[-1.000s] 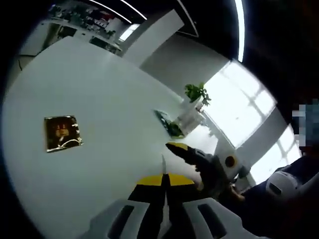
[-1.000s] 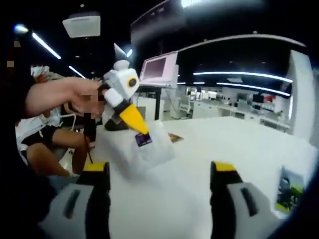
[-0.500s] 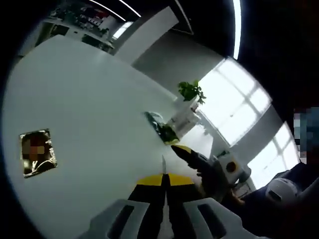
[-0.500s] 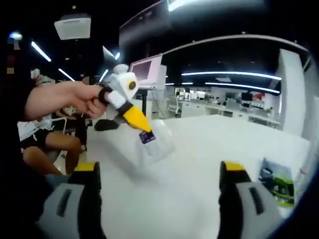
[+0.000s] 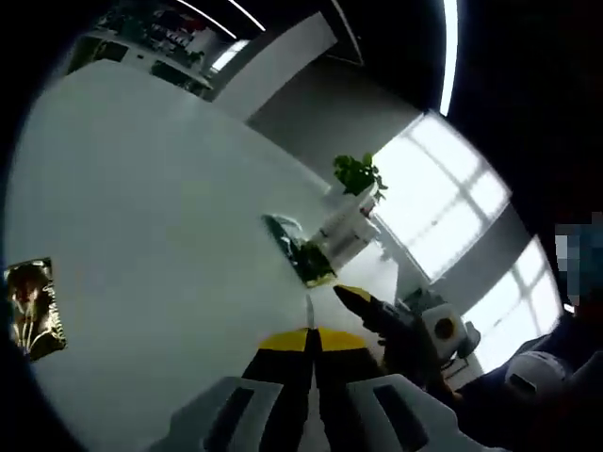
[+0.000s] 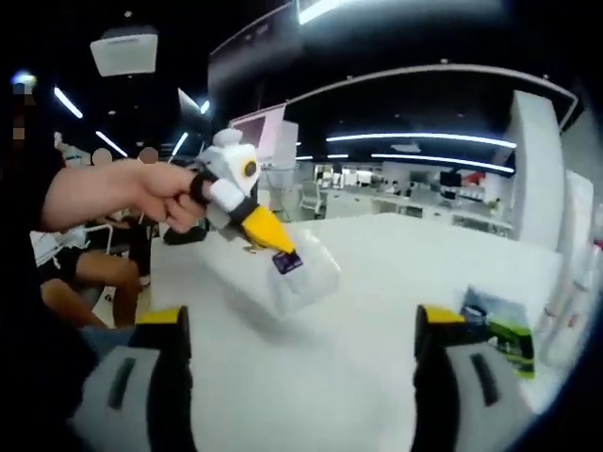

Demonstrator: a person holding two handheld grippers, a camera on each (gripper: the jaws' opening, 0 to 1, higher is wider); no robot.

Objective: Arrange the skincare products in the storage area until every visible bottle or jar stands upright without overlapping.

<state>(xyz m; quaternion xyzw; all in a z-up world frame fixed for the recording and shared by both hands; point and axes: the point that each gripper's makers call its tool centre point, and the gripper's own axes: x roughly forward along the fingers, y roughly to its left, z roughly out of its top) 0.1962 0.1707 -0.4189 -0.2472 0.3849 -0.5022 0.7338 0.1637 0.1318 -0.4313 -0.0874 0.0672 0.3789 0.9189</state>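
Note:
My left gripper [image 5: 311, 339] is shut on the edge of a clear plastic pouch, whose thin edge rises between the yellow tips. In the right gripper view a hand holds the left gripper [image 6: 271, 237] above the white table [image 6: 377, 377]. There the clear pouch [image 6: 303, 275] with a small purple label hangs from its tips. My right gripper [image 6: 300, 318] stands open low over the table, nothing between its jaws. The right gripper [image 5: 353, 297] also shows in the left gripper view, coming in from the right. White bottles [image 6: 570, 282] stand at the far right edge.
A green packet [image 6: 499, 330] lies flat on the table, the same green packet [image 5: 297, 252] beside white bottles and a potted plant [image 5: 356, 188]. A gold packet [image 5: 33, 306] lies far left. People sit beyond the table's edge [image 6: 85, 273].
Both views have swung: the gold packet has slid to the left view's edge, and the green packet and bottles have come into the right view. The left gripper keeps the pouch.

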